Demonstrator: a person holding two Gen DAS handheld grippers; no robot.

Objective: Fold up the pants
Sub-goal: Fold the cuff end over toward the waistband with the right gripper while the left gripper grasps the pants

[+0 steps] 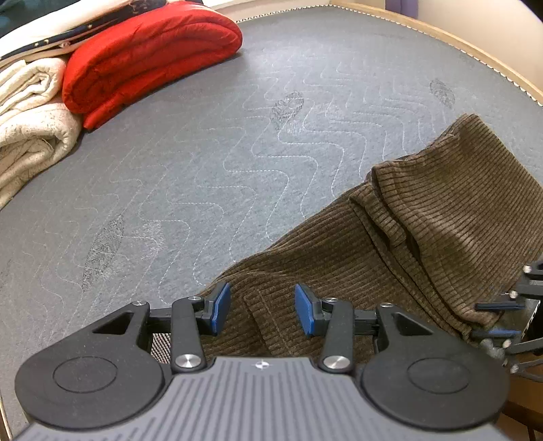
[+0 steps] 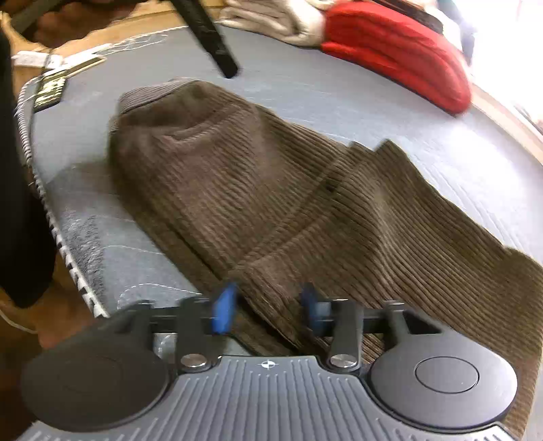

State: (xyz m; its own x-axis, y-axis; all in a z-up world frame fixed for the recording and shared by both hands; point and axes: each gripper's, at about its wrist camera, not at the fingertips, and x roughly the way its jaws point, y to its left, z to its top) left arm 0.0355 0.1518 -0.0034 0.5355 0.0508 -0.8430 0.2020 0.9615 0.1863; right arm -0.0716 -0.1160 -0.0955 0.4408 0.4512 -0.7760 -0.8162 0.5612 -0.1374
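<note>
Brown corduroy pants (image 1: pixel 424 237) lie spread on the grey quilted mattress (image 1: pixel 237 135), running from the lower middle to the right edge of the left wrist view. My left gripper (image 1: pixel 263 310) hovers over their near end, its blue pads apart and pressing on nothing. In the right wrist view the pants (image 2: pixel 271 186) fill the middle, close to the mattress's left edge (image 2: pixel 61 237). My right gripper (image 2: pixel 268 312) is blurred; its pads stand apart with a raised ridge of cloth between them. It also shows at the pants' right end (image 1: pixel 499 320).
A folded red quilt (image 1: pixel 152 57) (image 2: pixel 400 51) and cream blankets (image 1: pixel 30 118) (image 2: pixel 271 20) are stacked at the far end of the mattress. A wooden bed frame (image 1: pixel 441 30) borders it. A dark sleeve (image 2: pixel 20 169) and a blurred black bar (image 2: pixel 210 37) sit at left.
</note>
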